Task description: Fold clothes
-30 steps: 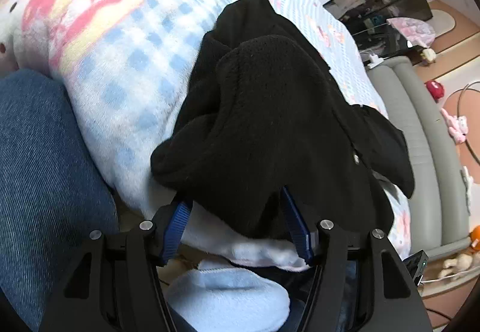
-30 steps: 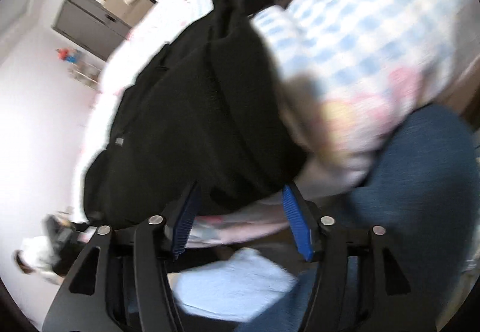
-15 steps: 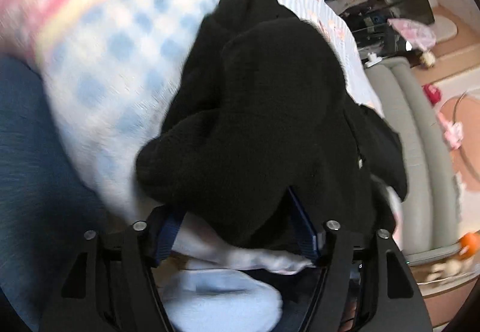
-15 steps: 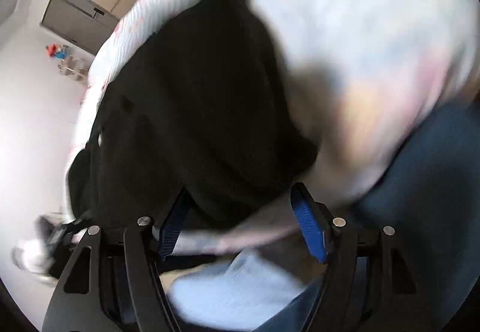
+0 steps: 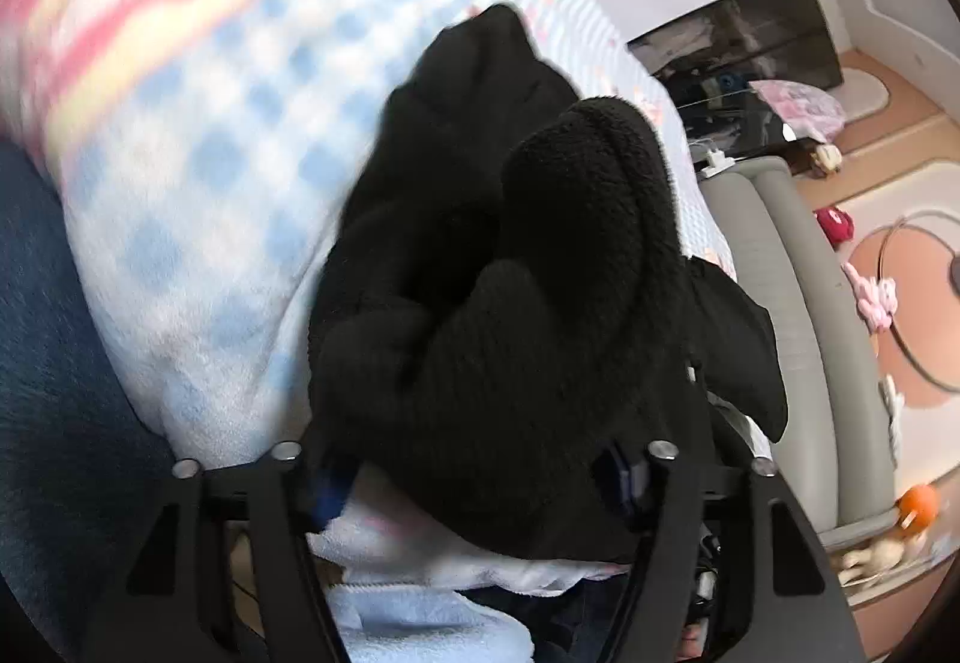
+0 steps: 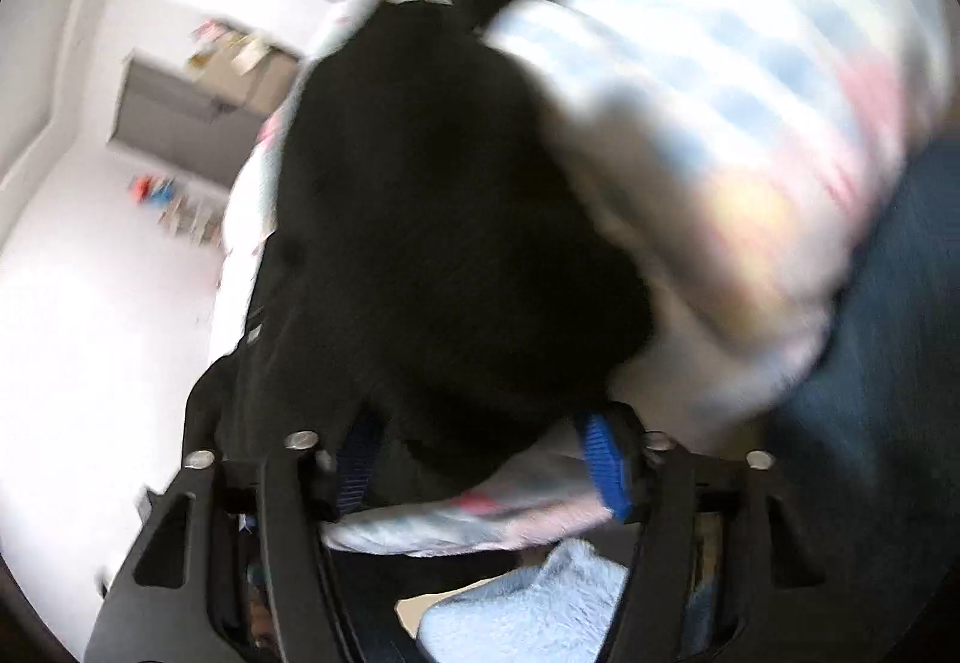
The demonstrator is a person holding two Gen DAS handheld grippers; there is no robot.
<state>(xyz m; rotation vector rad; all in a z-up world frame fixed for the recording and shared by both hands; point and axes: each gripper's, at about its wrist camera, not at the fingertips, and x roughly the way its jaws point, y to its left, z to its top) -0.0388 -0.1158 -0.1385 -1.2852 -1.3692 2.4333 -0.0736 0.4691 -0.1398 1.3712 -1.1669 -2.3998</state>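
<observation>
A: Largest first: what fills both views?

B: The checked blanket (image 5: 198,171), blue and white with pink print, covers the upper left of the left view and the upper right of the right view. On it lies the black fleece garment (image 5: 510,291), bunched at centre frame in both views, its near edge reaching down between the fingers of each tool.

A: And the grippers?

B: I see the left gripper (image 5: 480,477) spread wide at the bottom of its view, cloth lying across the gap, pads not pressing. The right gripper (image 6: 486,453) has its jaws opening, with the fleece edge and a strip of blanket between them (this view is blurred, so I judge contact loosely).

A: How should I do the step well?

B: I would make sure each tool pinches only black fleece, not the blanket beneath, then pull the edge flat before folding.

A: Anything in the way?

B: Denim legs (image 5: 54,363) crowd the lower left of the left view, and a pale blue fluffy cloth (image 6: 528,597) sits low, under the fingers. The grey cushion (image 5: 780,303) at right stands well apart.
</observation>
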